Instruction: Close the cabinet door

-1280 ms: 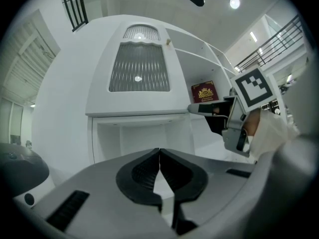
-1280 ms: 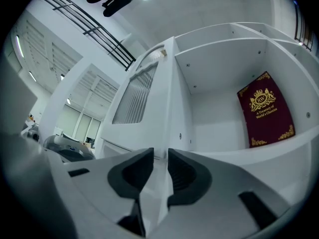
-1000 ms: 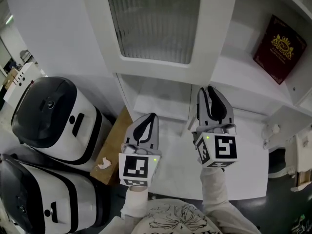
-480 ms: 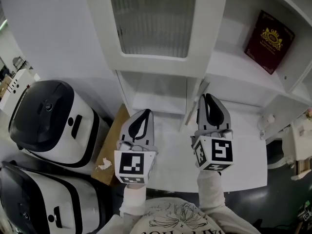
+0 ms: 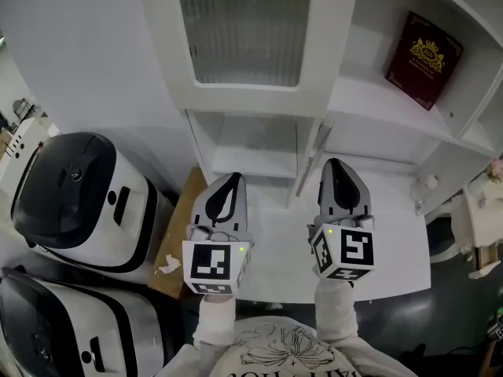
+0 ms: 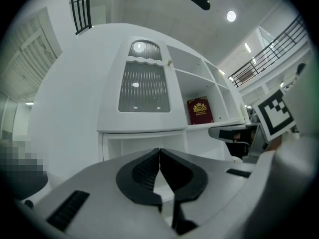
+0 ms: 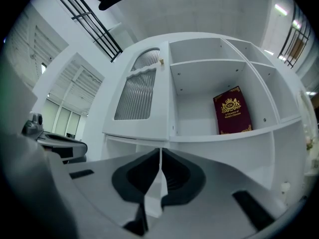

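Observation:
A white cabinet stands on a white counter. Its upper door has ribbed glass and lies flat against the frame; it shows again in the right gripper view. Below it, a narrow lower door juts out toward me, seen edge-on, beside an open compartment. My left gripper is shut and empty, short of that compartment. My right gripper is also shut and empty, just right of the lower door's edge, not touching it.
A dark red book leans in an open shelf at the right. Two black-and-white cookers stand at the left. A brown board with a crumpled paper scrap lies beside them. A small white knob-like object sits at the counter's right.
Both grippers have drawn back a little from the cabinet. The right one has left the lower door's edge, which now shows in full.

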The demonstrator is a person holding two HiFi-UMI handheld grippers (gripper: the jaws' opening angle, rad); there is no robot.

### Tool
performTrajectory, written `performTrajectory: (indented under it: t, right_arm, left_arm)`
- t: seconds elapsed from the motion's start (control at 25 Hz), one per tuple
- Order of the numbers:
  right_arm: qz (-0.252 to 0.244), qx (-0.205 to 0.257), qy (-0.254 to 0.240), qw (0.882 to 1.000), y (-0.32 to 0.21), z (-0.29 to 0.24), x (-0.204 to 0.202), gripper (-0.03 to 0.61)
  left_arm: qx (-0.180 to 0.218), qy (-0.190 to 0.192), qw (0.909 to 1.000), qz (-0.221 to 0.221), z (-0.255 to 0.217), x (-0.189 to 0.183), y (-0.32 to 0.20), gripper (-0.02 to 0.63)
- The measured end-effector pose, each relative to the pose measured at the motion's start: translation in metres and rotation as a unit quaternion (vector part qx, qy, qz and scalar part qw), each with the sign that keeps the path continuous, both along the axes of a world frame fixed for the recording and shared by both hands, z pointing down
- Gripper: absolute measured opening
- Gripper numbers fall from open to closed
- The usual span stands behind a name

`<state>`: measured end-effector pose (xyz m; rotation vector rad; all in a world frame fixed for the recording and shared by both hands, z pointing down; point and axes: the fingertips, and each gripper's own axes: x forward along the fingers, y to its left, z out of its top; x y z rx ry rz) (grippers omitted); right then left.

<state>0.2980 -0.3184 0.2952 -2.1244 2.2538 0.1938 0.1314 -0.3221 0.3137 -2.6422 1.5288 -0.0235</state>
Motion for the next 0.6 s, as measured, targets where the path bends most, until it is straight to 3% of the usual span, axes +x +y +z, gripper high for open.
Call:
performTrajectory:
  t: [0.6]
  right_arm:
    - [0.001, 0.0, 0.001, 1.0, 0.021, 0.003, -0.007, 0.014]
  left_arm:
    - [0.008, 0.008, 0.9999, -0.005, -0.003, -0.008, 0.014, 0.005]
